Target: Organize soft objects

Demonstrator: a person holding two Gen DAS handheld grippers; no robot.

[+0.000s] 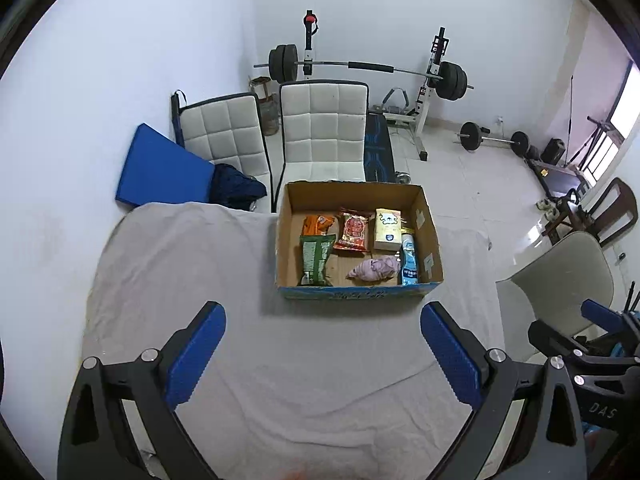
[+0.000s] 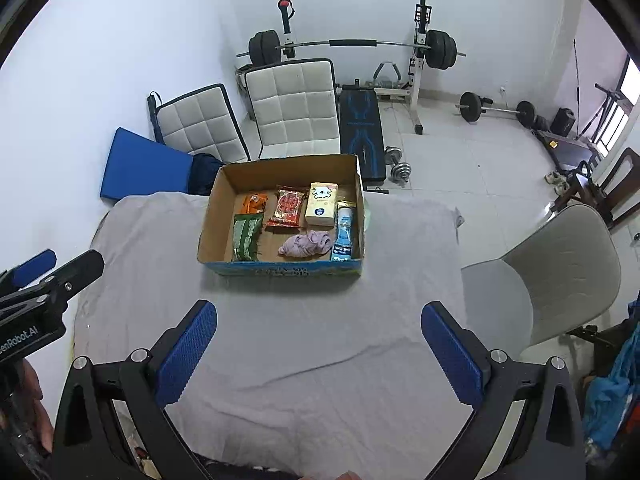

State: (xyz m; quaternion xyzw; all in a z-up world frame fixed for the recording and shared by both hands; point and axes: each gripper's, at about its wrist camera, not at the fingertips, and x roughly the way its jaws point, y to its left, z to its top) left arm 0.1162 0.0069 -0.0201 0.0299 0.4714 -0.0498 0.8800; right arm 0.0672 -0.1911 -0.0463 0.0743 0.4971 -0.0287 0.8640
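Observation:
An open cardboard box (image 1: 430,240) (image 2: 210,216) stands on a table under a grey cloth (image 1: 180,272) (image 2: 152,248). In it lie a green snack bag (image 1: 315,258) (image 2: 247,238), an orange bag (image 1: 318,224) (image 2: 254,203), a red bag (image 1: 352,232) (image 2: 287,206), a cream tissue pack (image 1: 387,229) (image 2: 321,204), a blue pouch (image 1: 409,260) (image 2: 344,238) and a crumpled pink cloth (image 1: 374,269) (image 2: 306,245). My left gripper (image 1: 322,354) is open and empty over the cloth, in front of the box. My right gripper (image 2: 320,350) is open and empty too.
Two white padded chairs (image 1: 324,128) and a blue mat (image 1: 160,172) stand behind the table. A grey chair (image 2: 560,272) is at the right. A barbell rack (image 1: 360,68), dumbbells (image 2: 398,164) and a bench sit on the tiled floor beyond.

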